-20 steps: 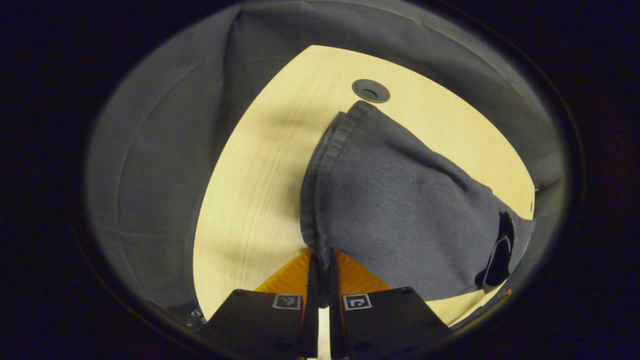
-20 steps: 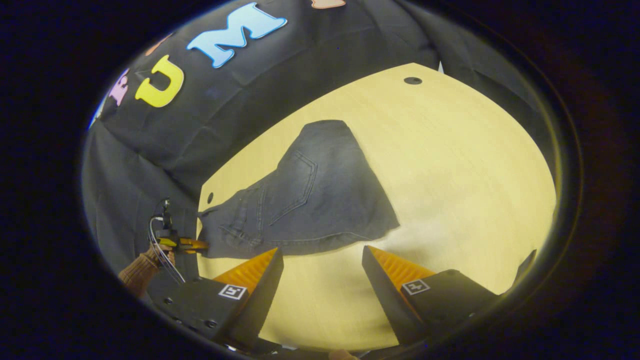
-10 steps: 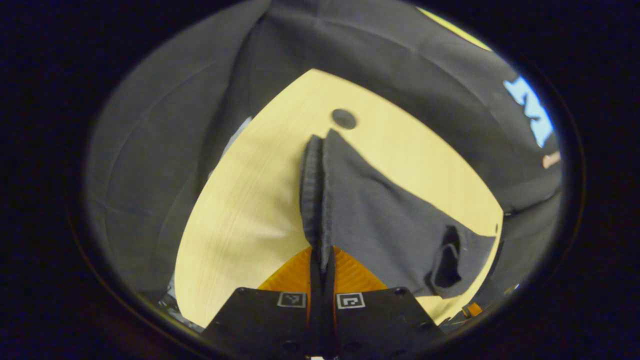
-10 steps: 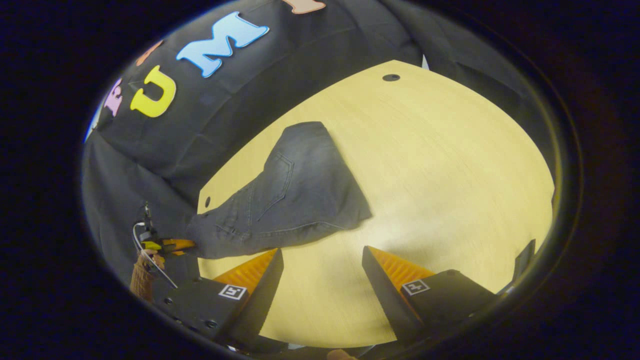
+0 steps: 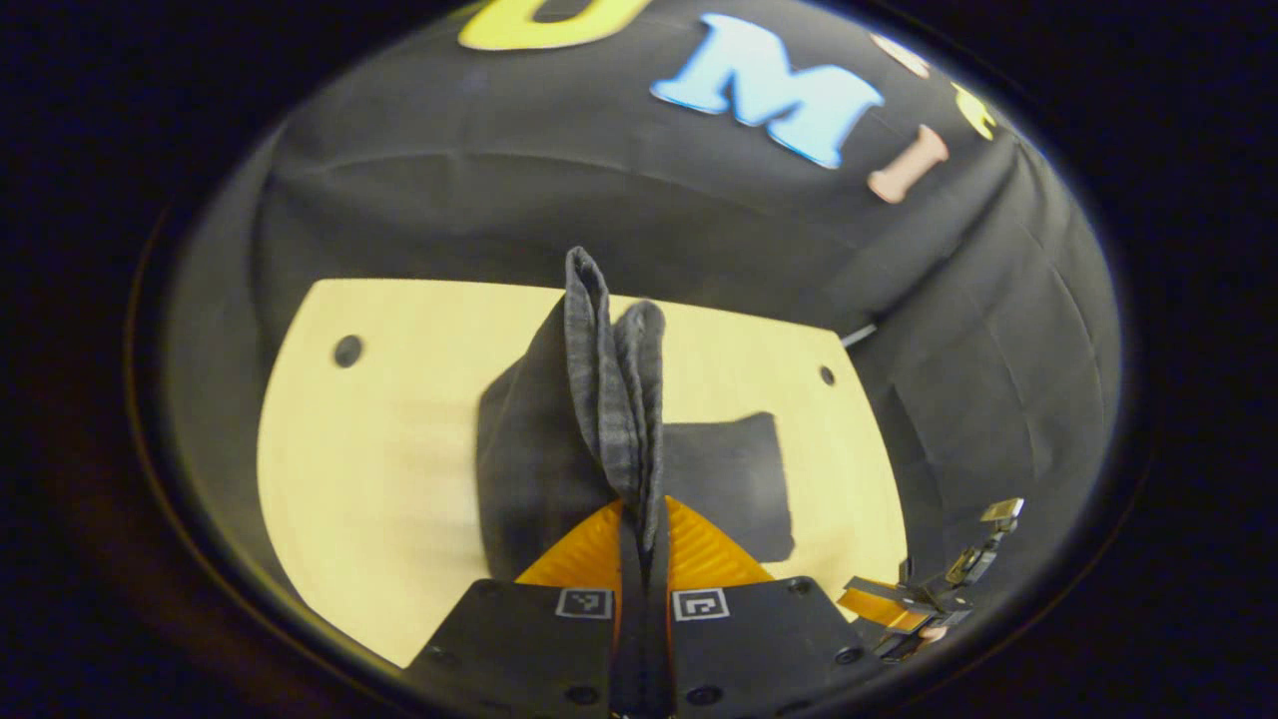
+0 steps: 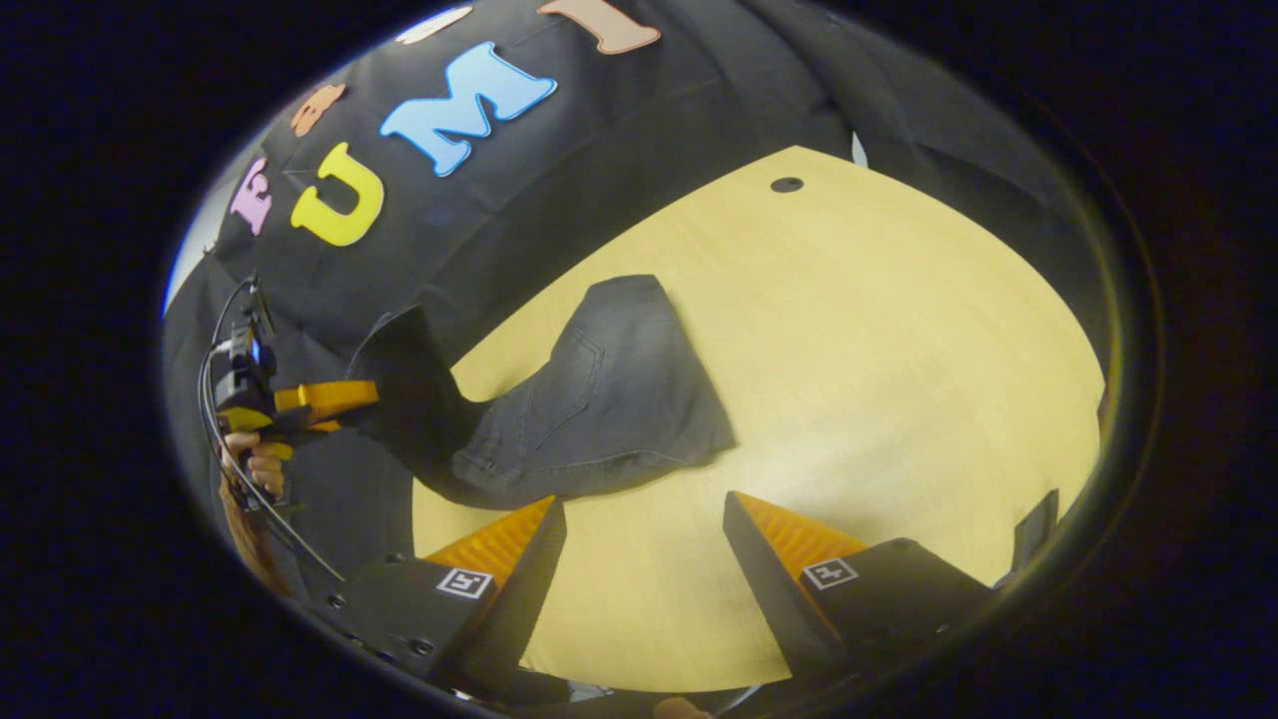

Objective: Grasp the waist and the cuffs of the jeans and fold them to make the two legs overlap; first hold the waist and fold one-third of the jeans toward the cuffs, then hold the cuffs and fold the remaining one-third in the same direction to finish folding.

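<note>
Left gripper (image 5: pixel 640 519) is clamped on the jeans (image 5: pixel 609 399): both fingers press a bunched, ribbed edge of denim that rises straight ahead of the fingertips in the left gripper view, with the rest of the garment hanging down past it onto the table (image 5: pixel 369 469). Which end this edge is, cuffs or waist, I cannot settle from that view. In the right gripper view the same gripper (image 6: pixel 324 397) sits far off to the left of the right gripper's own fingers, lifted above the table edge, a hand (image 6: pixel 252 454) below it, and a flap of denim stands up from its tips. Right gripper (image 6: pixel 644 524) has its fingers spread wide with nothing between them, only bare table (image 6: pixel 899 379) ahead. The jeans (image 6: pixel 609 399) lie ahead and left of it as a short, broad block, a back pocket facing up, one end flat, the other raised. Judgement: the garment looks already shortened and doubled, not laid out full length, so a fold is under way with one end being carried over; whether this is the first third or the last I cannot tell. Left to do: lay the lifted end flat and square. Cloth is dark grey, washed denim, heavy, stitched seams visible, softly creased.
</note>
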The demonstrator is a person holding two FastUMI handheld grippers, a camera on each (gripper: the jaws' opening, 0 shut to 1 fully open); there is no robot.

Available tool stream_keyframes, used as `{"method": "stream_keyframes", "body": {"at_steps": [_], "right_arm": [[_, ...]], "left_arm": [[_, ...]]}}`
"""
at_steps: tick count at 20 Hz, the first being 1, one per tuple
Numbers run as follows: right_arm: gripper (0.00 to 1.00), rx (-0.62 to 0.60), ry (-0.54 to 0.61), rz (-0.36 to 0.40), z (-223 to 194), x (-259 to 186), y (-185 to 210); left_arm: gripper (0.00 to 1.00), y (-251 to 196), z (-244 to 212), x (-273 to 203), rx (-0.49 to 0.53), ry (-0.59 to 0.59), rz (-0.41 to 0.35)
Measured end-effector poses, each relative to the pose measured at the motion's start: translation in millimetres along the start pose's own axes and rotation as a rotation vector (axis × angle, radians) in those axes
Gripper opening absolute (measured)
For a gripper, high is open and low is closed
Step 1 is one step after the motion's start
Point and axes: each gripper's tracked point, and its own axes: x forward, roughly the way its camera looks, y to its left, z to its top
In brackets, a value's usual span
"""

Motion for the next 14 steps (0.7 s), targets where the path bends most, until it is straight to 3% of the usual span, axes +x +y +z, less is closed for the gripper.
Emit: {"method": "stream_keyframes", "body": {"at_steps": [3,7,10,11,12,14], "right_arm": [[0.96,0.069,-0.025,-0.002,-6.2,-15.7,-18.3],[0.96,0.159,-0.062,-0.027,-16.7,-41.3,-45.9],[0.96,0.2,-0.092,-0.054,-20.4,-59.7,-70.5],[0.96,0.212,-0.102,-0.063,-20.4,-66.2,-77.5],[0.96,0.219,-0.11,-0.068,-18.6,-71.2,-83.1],[0.96,0.209,-0.139,-0.086,-6.2,-88.8,-99.6]], "left_arm": [[0.08,-64.4,-27.6,68.6,0.083,0.1,-0.026],[0.08,-49.6,-89.1,158.4,0.157,0.27,0.176],[0.09,-19.9,-96.7,171.3,0.147,0.255,0.306],[0.12,-13.3,-92.3,171.0,0.126,0.232,0.339],[0.23,-8.0,-89.7,166.5,0.117,0.227,0.359],[0.3,-8.7,-92.2,164.2,0.109,0.2,0.387]]}}
